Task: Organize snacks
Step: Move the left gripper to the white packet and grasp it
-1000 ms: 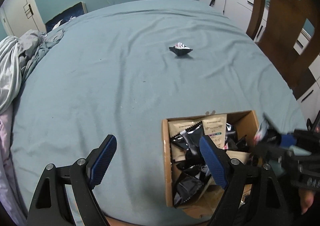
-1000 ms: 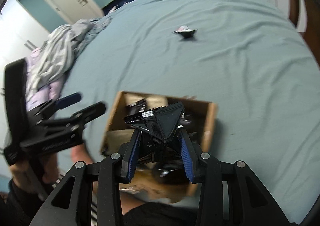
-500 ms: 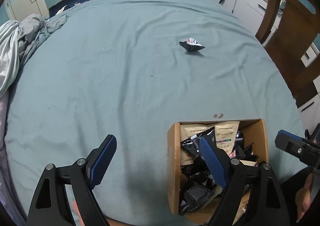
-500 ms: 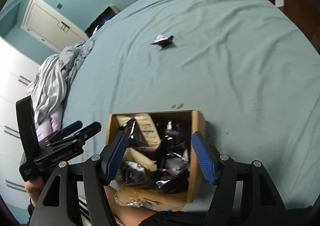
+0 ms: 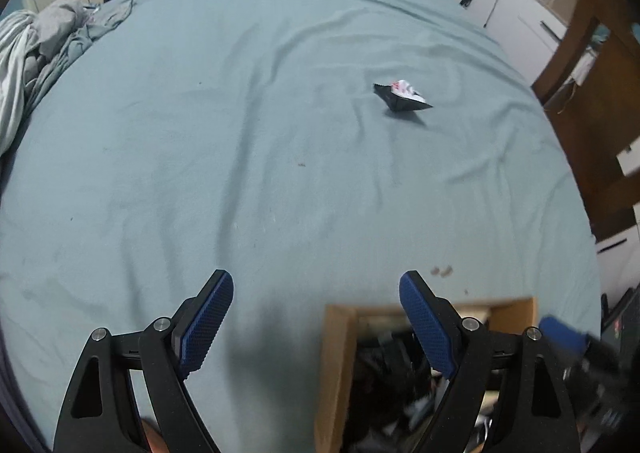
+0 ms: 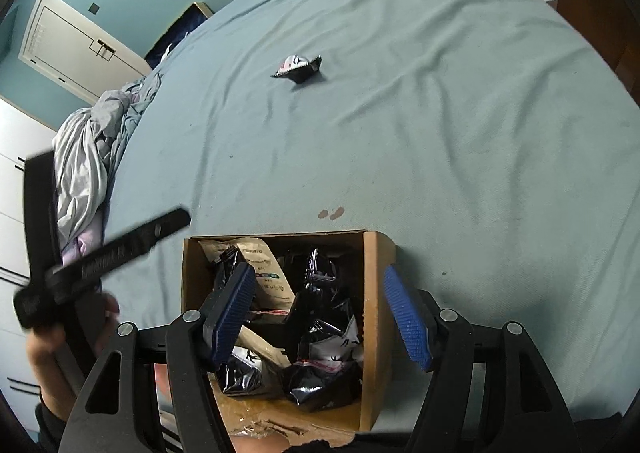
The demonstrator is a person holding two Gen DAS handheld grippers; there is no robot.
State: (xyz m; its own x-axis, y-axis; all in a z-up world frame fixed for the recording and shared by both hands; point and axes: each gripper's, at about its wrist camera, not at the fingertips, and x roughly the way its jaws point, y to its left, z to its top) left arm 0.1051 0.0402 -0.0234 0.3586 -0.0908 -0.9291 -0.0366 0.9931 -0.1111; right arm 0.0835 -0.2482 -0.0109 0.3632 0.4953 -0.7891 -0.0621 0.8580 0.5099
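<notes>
A cardboard box holding several black and beige snack packets sits at the near edge of the teal-covered table; it also shows blurred in the left wrist view. One black-and-white snack packet lies alone farther out on the cloth, also in the right wrist view. My left gripper is open and empty, low over the cloth left of the box. My right gripper is open and empty, above the box's right half.
A wooden chair stands at the table's right side. Crumpled grey clothes lie at the left edge. White cabinets stand behind. Small brown stains mark the cloth just beyond the box.
My right gripper opened and dropped its black packet into the box, then lifted slightly. My left gripper moved forward and right, toward the lone packet.
</notes>
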